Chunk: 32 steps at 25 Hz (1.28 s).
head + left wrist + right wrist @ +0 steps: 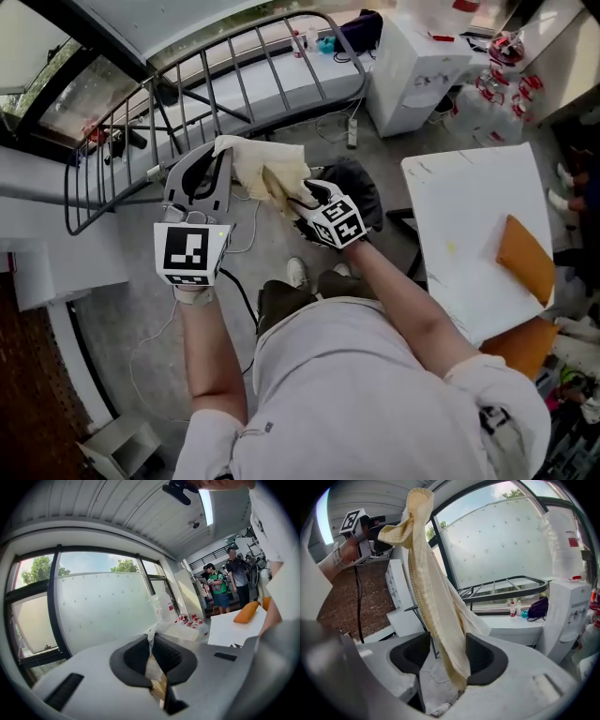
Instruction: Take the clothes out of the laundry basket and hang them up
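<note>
A pale yellow cloth is stretched between my two grippers, above the floor and in front of the metal drying rack. My left gripper is shut on one corner of it; in the left gripper view the fabric is pinched between the closed pads of the gripper. In the right gripper view the cloth hangs down from the left gripper and passes between the jaws of my right gripper. Those jaws stand wide, with the cloth resting against one pad only. In the head view my right gripper is at the cloth's lower right end.
A dark, basket-like thing sits on the floor behind my right hand. A white table with an orange pad is at the right. A white cabinet stands farther back. People stand in the distance.
</note>
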### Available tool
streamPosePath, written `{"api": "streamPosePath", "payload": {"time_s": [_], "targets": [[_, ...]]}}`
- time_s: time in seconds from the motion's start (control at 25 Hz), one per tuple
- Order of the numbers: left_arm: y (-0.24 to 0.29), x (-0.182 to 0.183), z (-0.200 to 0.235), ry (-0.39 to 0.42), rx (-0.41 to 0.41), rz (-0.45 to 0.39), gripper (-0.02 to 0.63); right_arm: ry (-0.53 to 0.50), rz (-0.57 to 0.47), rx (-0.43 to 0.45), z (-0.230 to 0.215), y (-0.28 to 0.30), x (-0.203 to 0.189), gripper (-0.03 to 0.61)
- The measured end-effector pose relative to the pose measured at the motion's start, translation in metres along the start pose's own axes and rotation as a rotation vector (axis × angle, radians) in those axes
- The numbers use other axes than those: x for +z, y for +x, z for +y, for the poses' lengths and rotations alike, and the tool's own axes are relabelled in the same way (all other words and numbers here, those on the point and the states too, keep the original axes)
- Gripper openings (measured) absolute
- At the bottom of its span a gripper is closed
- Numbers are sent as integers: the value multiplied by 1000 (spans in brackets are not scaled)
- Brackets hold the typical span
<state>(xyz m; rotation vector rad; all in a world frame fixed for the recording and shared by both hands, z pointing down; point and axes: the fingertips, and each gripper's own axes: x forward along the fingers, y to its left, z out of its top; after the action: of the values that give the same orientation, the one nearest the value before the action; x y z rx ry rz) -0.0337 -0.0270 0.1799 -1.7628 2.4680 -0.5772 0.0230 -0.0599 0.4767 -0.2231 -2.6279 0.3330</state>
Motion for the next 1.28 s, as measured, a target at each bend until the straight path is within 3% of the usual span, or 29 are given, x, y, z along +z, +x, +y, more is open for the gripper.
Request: {"api": "streamPosePath", "payload": {"time_s": [0.08,0.16,0.2,0.48,0.8,1.0,1.28], "targets": [[-7,-3,7,-8,45,7,12,11,4,-11,-10,3,-1,180],[-21,-10,17,-13,100,20,12,30,-19,-26,-19,2,5,31],[-30,-15,23,-18,133,28,13,36,-34,-28,-22,1,9,11],[-108,-57,74,-88,366,88,12,61,-202,-31,-26,0,84,9],[-202,-122,153,-126,577,142,12,-121,-318,0,48,40,178,9],[-271,-164,220,-165,640,119,12,-264,-395,-49,123,76,231,9],[-328,-213,307,-166,664,97,13,-344,-460,-139,197,128,290,9]]}}
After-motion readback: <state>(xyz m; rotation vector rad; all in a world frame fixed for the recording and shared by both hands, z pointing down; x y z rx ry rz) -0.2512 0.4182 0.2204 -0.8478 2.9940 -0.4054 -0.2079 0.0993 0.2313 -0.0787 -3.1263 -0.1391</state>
